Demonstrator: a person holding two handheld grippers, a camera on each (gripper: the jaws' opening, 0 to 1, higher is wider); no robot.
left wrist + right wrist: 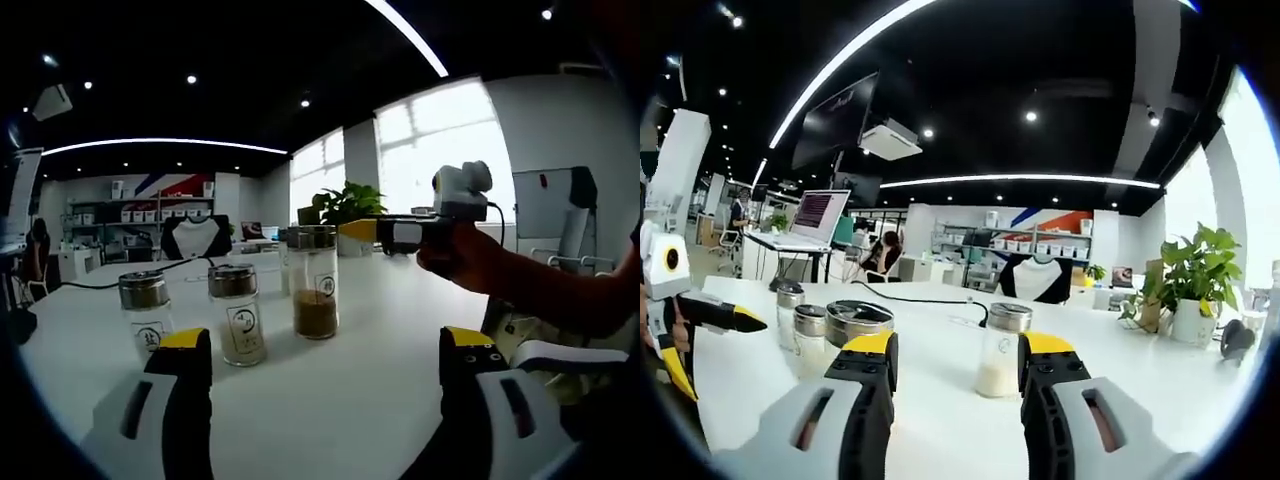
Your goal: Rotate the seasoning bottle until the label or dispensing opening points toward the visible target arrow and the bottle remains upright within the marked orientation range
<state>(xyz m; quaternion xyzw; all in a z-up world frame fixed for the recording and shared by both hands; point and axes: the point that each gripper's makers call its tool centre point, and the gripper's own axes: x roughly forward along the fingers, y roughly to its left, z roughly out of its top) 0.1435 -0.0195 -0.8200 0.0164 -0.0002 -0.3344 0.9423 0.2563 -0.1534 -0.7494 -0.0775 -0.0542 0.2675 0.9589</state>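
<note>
Three glass seasoning bottles with metal lids stand upright on the white table [330, 400]: a left one [146, 312], a middle one [238, 316] with a printed label, and a taller one with brown contents [315, 287]. My left gripper [326, 345] is open, a little short of them. A hand holds my right gripper [385, 232] level with the brown bottle's lid, just to its right. In the right gripper view the right gripper [960, 350] is open, and a bottle with white contents [1001, 352] stands just beyond its jaws. Several more bottles [853, 326] stand to the left, with the left gripper [710, 315] at the edge.
A black cable [130, 281] runs across the far table. A potted plant [1200, 272] stands at the table's far end, also seen by the window [350, 204]. A laptop [816, 215] sits on another desk. A whiteboard [548, 201] stands on the right.
</note>
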